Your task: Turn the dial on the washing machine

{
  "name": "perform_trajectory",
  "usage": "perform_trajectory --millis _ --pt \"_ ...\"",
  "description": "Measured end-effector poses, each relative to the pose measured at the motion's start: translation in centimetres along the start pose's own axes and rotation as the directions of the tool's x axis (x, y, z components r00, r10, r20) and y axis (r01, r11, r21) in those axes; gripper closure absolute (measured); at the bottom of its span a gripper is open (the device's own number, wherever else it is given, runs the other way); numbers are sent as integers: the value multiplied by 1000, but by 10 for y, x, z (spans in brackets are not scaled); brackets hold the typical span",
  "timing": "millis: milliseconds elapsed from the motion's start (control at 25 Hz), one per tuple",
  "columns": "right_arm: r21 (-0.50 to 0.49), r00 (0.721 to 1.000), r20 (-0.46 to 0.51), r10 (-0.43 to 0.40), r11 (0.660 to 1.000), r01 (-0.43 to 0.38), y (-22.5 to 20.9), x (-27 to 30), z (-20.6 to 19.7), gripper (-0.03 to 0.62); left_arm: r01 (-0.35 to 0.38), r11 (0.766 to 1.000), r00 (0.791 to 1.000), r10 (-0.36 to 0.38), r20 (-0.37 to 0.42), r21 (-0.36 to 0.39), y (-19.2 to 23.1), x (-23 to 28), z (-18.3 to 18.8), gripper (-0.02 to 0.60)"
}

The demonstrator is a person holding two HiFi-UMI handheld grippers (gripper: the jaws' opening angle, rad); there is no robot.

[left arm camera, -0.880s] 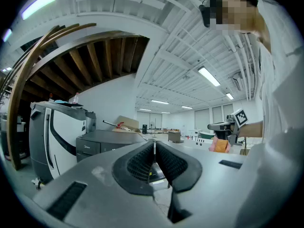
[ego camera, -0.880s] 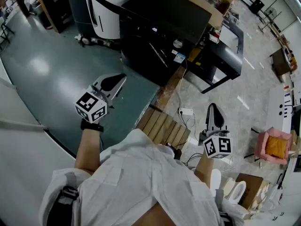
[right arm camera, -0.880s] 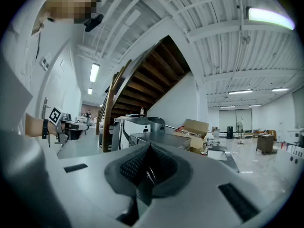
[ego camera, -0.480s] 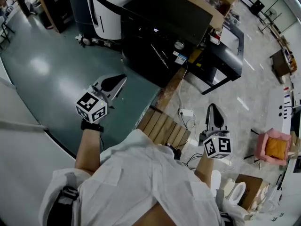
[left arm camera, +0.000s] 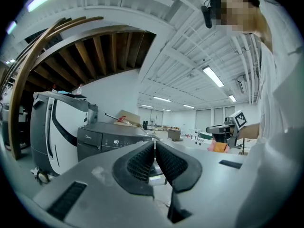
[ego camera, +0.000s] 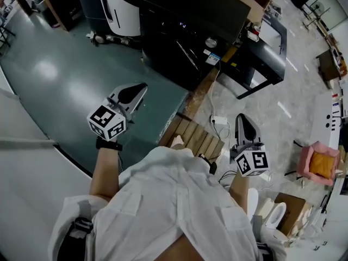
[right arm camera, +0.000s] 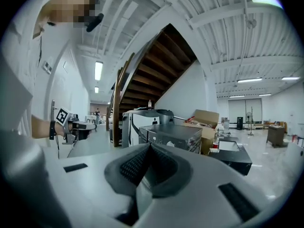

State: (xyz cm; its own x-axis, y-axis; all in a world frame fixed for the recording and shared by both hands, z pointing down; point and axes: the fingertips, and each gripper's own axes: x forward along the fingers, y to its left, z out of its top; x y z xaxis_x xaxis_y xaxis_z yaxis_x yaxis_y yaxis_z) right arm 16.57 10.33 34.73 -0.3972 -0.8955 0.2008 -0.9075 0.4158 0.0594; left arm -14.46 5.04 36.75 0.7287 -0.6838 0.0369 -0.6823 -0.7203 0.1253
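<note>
— The grey two-jaw left gripper (ego camera: 137, 90) is clenched on nothing. The small round silver dial (ego camera: 210, 42) sits well ahead, on the black boxy washing machine (ego camera: 185, 20).

— The grey right gripper (ego camera: 241, 121) is pinched empty too. Arriving closed, it would probably knock the dial rather than straddle it.

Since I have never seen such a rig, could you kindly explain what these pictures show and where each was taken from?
A person holds a tool in each hand: the left hand-held gripper and the right hand-held gripper. The head view looks steeply down from a camera on the person's head. The other two views come from cameras riding on each hand-held gripper, looking along its jaws; both pairs are shut on nothing. Ahead stands the dark washing machine with its round dial, which neither hand-held gripper touches.
</note>
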Motion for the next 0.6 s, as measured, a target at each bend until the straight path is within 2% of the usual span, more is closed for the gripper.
perform_trajectory --millis 160,240,600 --pt "6 999 -20 34 999 -34 -8 27 -9 591 0 1000 1000 0 -26 -1 7 12 -9 565" --pt "9 998 -23 61 998 -61 -11 48 -11 567 -17 1000 999 17 -33 1 18 18 -9 565" --pt "-20 982 -63 180 983 -181 -40 168 -12 524 -67 998 993 65 -101 -9 69 77 -13 565"
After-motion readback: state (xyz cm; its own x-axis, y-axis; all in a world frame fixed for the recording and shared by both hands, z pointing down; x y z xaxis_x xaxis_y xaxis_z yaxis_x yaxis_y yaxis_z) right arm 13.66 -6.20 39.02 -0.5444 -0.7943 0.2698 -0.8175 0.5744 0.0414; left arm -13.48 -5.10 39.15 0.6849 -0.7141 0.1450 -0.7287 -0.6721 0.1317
